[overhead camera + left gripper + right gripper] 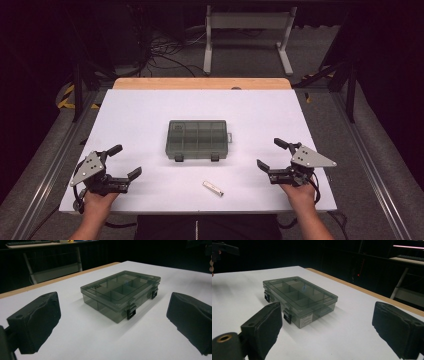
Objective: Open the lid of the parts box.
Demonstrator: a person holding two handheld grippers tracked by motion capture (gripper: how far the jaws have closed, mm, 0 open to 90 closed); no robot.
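Your left gripper (121, 162) and right gripper (269, 153) both sit wide open and empty at the near table corners, compartment box (197, 139) lies mid-table with lid down and both latches closed, small white stick (213, 188) untouched — nothing started, I'd say.

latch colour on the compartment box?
Black, both latches on the smoky-grey translucent box; clearest in the left gripper view.

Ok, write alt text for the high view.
A closed smoky-grey compartment box sits mid-table on a white tabletop, latches toward the person. Open left gripper and right gripper flank it, empty; a small white stick lies near the front edge.
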